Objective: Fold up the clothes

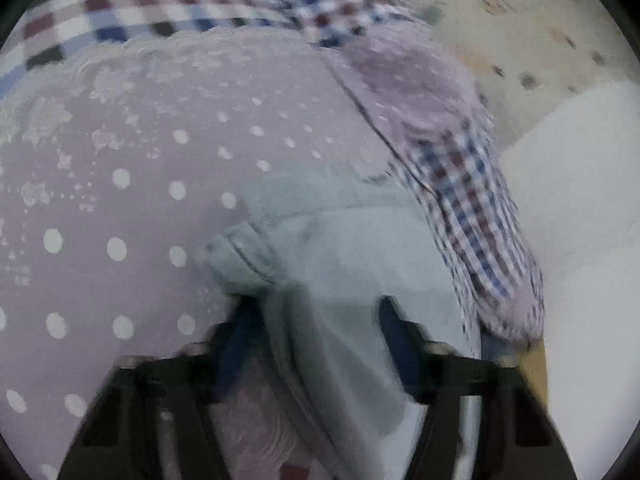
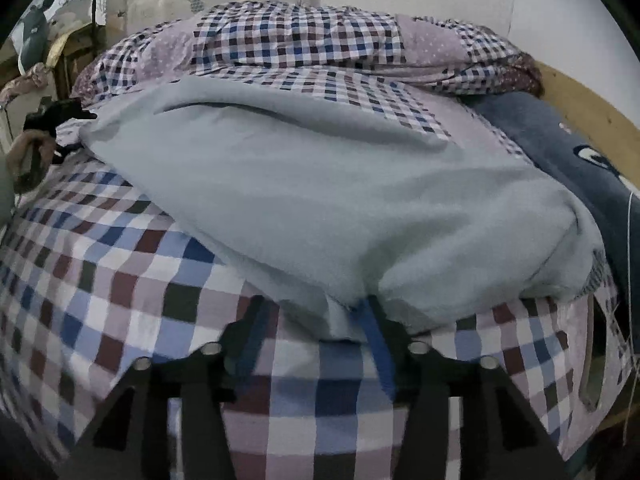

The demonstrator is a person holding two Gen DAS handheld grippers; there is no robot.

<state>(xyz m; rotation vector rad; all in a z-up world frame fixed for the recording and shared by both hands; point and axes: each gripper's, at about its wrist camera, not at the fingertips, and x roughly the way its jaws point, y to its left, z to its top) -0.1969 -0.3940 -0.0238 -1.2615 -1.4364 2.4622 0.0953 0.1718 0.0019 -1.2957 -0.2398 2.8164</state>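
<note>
A pale blue-grey garment lies spread across the bed, with a long fold near its far edge. In the left wrist view a cuffed end of this garment is bunched on the lilac dotted bedding. My left gripper is open, and a fold of the pale cloth hangs down between its dark fingers. My right gripper is also open, low over the checked cover, and the garment's near edge reaches in between its fingertips. In the right wrist view, a hand holds the left gripper at the far left.
A checked quilt covers the bed, with a checked pillow at the back. A dark blue cushion and a wooden bed frame lie at the right. A white wall runs along the bed's edge.
</note>
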